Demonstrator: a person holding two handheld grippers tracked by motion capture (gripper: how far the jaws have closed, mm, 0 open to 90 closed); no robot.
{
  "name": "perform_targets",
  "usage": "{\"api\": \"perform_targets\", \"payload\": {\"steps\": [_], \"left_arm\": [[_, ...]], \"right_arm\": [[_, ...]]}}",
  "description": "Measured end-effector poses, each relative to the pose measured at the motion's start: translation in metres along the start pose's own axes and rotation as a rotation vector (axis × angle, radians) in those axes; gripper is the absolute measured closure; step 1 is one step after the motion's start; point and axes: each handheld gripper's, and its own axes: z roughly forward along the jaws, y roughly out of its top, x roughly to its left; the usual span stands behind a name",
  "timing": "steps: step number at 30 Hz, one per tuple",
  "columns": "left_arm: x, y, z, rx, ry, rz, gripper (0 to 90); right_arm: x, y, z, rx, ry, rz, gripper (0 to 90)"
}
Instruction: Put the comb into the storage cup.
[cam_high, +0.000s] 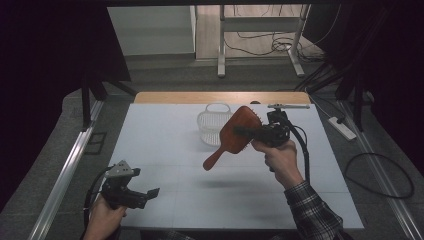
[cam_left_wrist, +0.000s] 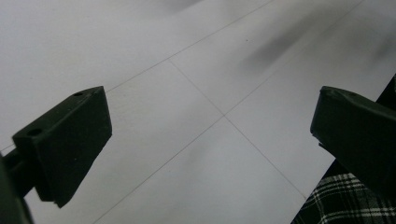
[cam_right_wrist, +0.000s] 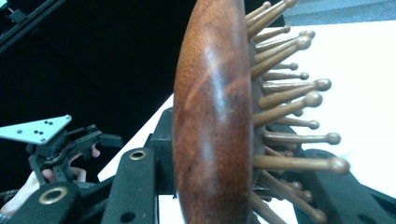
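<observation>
A reddish-brown wooden paddle hairbrush (cam_high: 229, 141) hangs in the air above the middle right of the white table (cam_high: 165, 150), handle pointing down-left. My right gripper (cam_high: 248, 131) is shut on its head. In the right gripper view the brush (cam_right_wrist: 210, 116) stands edge-on between the jaws of the right gripper (cam_right_wrist: 233, 198), with its wooden pins (cam_right_wrist: 299, 100) sticking out to the right. My left gripper (cam_high: 145, 186) is low at the table's near left corner, open with nothing in it; in its own view the left gripper (cam_left_wrist: 210, 130) has only bare tabletop between its wide-apart jaws.
A white wire basket (cam_high: 212, 125) stands at the back centre of the table, just left of the brush. A wooden strip (cam_high: 220, 97) runs along the far edge. A power strip (cam_high: 342, 127) and cables lie on the floor to the right. A plaid sleeve (cam_high: 312, 210) comes in at bottom right.
</observation>
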Motion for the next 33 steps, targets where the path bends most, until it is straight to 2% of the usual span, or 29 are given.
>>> {"api": "perform_targets", "payload": {"steps": [7, 17, 21, 33], "left_arm": [[0.000, -0.005, -0.004, 0.016, 0.024, -0.005, 0.0], [0.001, -0.009, -0.010, 0.014, 0.026, -0.018, 0.0], [0.002, -0.010, -0.012, 0.016, 0.047, -0.015, 0.0], [0.002, -0.010, -0.011, 0.024, 0.046, -0.008, 0.0]], "right_arm": [[-0.003, 0.006, 0.003, -0.016, -0.008, 0.005, 56.2], [-0.009, 0.018, 0.004, -0.043, -0.030, 0.014, 56.2], [-0.012, 0.024, 0.004, -0.055, -0.028, 0.023, 56.2], [-0.016, 0.042, 0.008, -0.084, -0.045, 0.033, 56.2]]}}
